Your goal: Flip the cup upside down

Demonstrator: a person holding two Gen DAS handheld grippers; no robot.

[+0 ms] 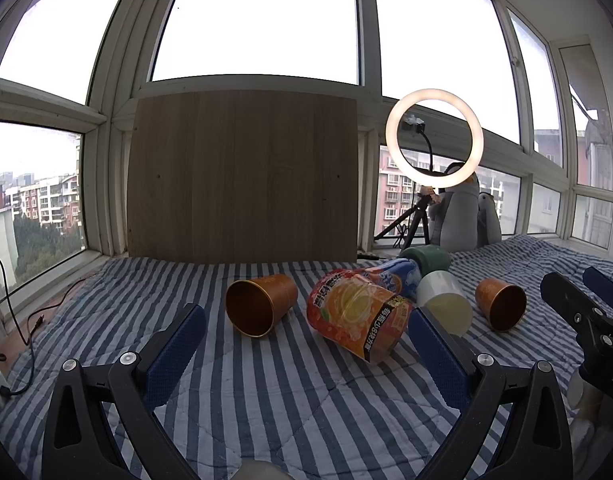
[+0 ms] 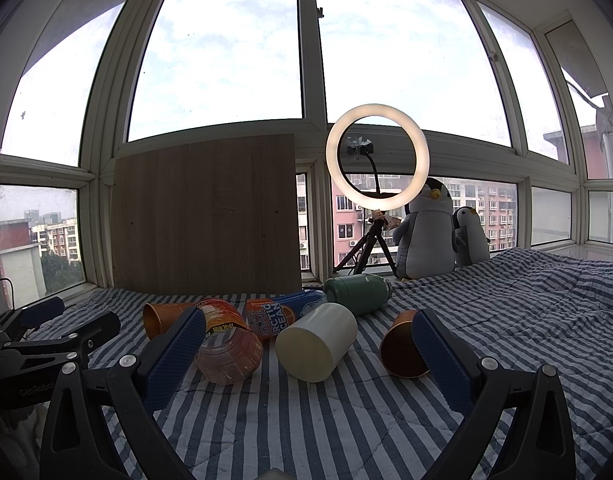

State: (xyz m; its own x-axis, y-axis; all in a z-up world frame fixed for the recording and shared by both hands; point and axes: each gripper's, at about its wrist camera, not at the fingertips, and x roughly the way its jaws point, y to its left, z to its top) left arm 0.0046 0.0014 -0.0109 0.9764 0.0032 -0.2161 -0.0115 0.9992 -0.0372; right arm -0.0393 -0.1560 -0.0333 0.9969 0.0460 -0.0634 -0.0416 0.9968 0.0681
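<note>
Between the copper cups (image 1: 261, 305) (image 1: 500, 304) lie juice bottle (image 1: 356, 314), can (image 1: 394, 278), white cup (image 1: 446, 300).

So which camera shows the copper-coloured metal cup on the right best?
The left wrist view: the copper-coloured metal cup on the right lies on its side fully visible, mouth toward the camera. In the right wrist view a blue gripper finger covers part of it.

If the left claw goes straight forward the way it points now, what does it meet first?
Most likely the orange juice bottle, lying on its side on the striped blanket: it sits just right of centre between the open fingers of the left claw. The copper cup lies slightly left of that line. Depth is uncertain.
</note>
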